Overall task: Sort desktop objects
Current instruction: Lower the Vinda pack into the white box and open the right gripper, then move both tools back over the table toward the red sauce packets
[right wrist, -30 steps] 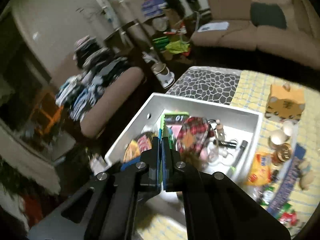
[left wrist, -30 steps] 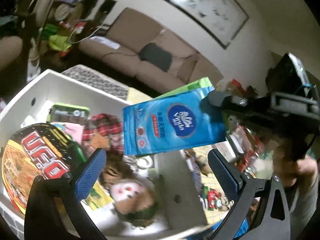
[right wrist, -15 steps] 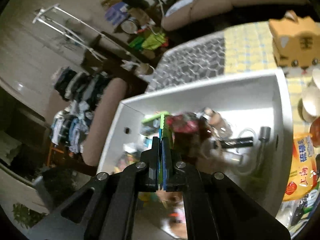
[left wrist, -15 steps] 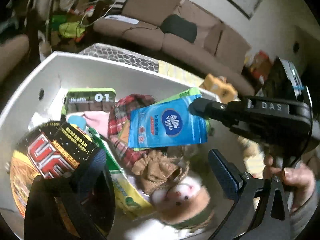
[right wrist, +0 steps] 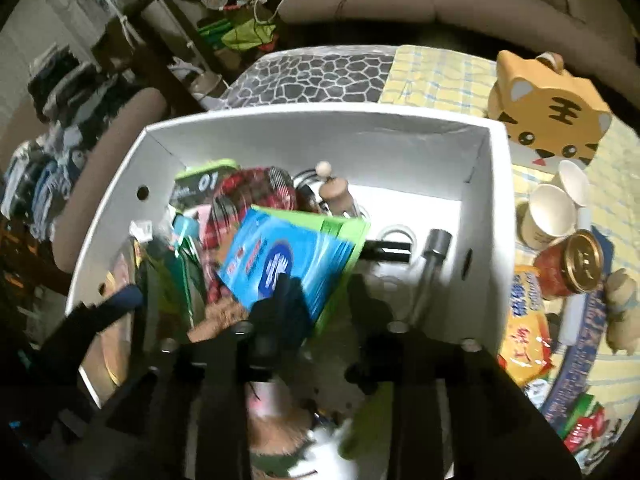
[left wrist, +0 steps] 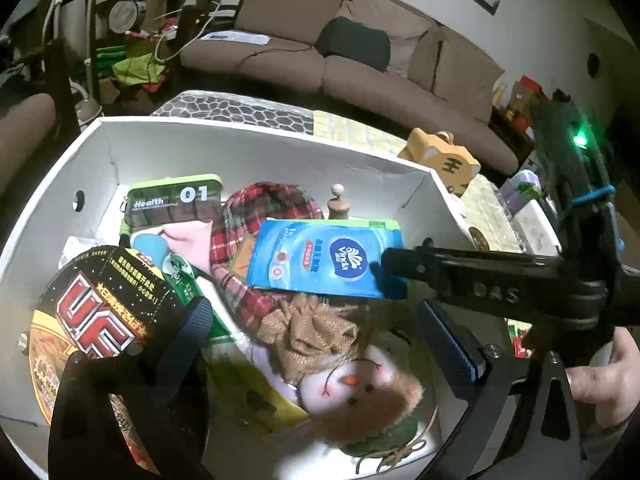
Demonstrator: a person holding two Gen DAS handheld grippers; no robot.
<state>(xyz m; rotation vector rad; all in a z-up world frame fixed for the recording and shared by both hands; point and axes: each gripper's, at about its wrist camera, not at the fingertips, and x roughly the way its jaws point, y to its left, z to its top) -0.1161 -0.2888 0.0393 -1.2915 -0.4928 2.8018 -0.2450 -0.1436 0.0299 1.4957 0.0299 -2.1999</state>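
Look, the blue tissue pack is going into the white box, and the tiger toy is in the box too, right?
Not quite. The blue tissue pack is going into the white box, but the tiger toy sits outside it, on the yellow checked cloth beyond the box's far corner. The right wrist view shows it.

Dim room, fisheye-warped edges, lower right-wrist view motion-blurred.

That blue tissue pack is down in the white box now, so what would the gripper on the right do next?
Probably open fully and lift straight up. The right gripper is opening, and the blue tissue pack already lies on the plaid cloth inside the white box.
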